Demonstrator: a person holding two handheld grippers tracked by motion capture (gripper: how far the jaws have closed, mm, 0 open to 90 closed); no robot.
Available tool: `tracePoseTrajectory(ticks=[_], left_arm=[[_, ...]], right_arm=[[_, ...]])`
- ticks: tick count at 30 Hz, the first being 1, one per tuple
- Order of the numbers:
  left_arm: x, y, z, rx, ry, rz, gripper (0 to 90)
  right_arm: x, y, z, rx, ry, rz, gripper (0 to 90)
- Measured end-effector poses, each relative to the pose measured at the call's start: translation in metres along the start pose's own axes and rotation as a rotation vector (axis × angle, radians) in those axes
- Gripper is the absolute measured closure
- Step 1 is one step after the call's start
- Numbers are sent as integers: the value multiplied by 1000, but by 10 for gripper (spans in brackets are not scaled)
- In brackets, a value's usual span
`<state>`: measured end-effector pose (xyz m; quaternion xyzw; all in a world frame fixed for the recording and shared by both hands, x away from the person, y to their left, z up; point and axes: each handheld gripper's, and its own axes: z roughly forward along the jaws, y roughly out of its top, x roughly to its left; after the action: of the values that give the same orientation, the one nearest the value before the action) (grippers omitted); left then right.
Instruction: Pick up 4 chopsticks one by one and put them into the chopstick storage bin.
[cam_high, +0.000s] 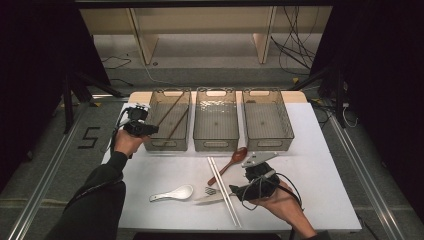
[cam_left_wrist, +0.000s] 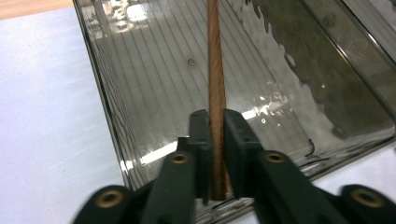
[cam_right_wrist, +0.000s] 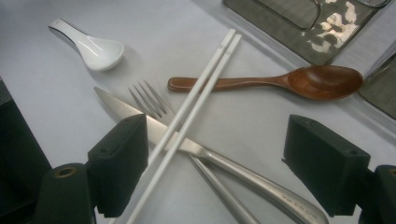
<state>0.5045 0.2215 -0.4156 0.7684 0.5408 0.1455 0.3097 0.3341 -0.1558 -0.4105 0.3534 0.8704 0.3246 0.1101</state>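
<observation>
At the near edge of the tabletop the right gripper (cam_high: 235, 191) hovers with its jaws wide and nothing between them, low over a crossed heap of cutlery: one knife (cam_right_wrist: 140, 122), one fork (cam_right_wrist: 150, 103) and one pair of white chopsticks (cam_right_wrist: 196, 93) lying over both. Just left of the heap lies one white ceramic spoon (cam_high: 172, 193); just beyond it, toward the bins, one brown wooden spoon (cam_right_wrist: 322, 82), its handle running under the white chopsticks.

Farther off, along the far edge of the tabletop, stand three clear bins in a row. The left gripper (cam_left_wrist: 215, 122) reaches over the near left corner of the left bin (cam_high: 169, 120), jaws narrow with one brown wooden chopstick (cam_left_wrist: 215, 74) between them. In the left gripper view the pads seem barely off the stick, though I cannot say for certain whether they press it. The high view shows two such brown chopsticks lying aslant in that bin. The middle bin (cam_high: 215, 120) and the right bin (cam_high: 267, 120) look bare.

The work appears to be sorting cutlery by kind into the bins, and the step in hand is letting the brown chopstick go in the left bin. Next, I judge, the left jaws should part fully and lift away, while the right gripper takes the white chopsticks first, since they lie on top
</observation>
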Motion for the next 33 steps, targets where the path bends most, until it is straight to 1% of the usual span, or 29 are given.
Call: tracePoseTrajectory(ticks=[2, 4, 5, 8, 9, 10, 12, 13, 15, 19, 21, 25, 26, 28, 31, 33], left_arm=[[-3, 1, -1, 3, -2, 0, 633], [-6, 1, -4, -5, 3, 6, 544], [-8, 1, -7, -8, -4, 8, 507], [-14, 1, -16, -37, -41, 3, 416], [-16, 1, -20, -38, -58, 13, 371], [-19, 0, -24, -46, -81, 22, 347], [-23, -3, -33, -66, -121, 37, 328], [-26, -5, -37, -78, -136, 38, 309], [-30, -9, -44, -96, -158, 47, 287], [-36, -18, -54, -118, -191, 68, 255], [-38, -24, -59, -144, -219, 67, 237], [-44, -35, -65, -154, -237, 97, 214], [-46, -39, -67, -155, -249, 106, 209], [-49, -45, -69, -153, -253, 121, 197], [-53, -55, -71, -153, -277, 121, 194], [-55, -61, -73, -145, -275, 129, 192]], right_arm=[[0, 0, 0, 0, -1, -2, 231], [0, 0, 0, 0, -2, 3, 231], [0, 1, 0, 0, -2, 1, 231], [1, 1, 1, 3, -5, 0, 230], [1, 1, 1, 5, -7, 1, 230], [1, 1, 1, 5, -8, 2, 230], [0, 1, 1, 4, -10, 4, 230], [0, 1, 2, 5, -11, 6, 230], [1, 1, 2, 4, -13, 9, 230], [2, 3, 5, 7, -20, 13, 229], [2, 3, 7, 13, -22, 11, 228], [3, 4, 9, 25, -27, 17, 227], [2, 4, 10, 29, -31, 21, 227], [1, 4, 11, 38, -36, 29, 227], [0, 3, 13, 53, -41, 49, 239], [0, 3, 17, 75, -51, 48, 245]])
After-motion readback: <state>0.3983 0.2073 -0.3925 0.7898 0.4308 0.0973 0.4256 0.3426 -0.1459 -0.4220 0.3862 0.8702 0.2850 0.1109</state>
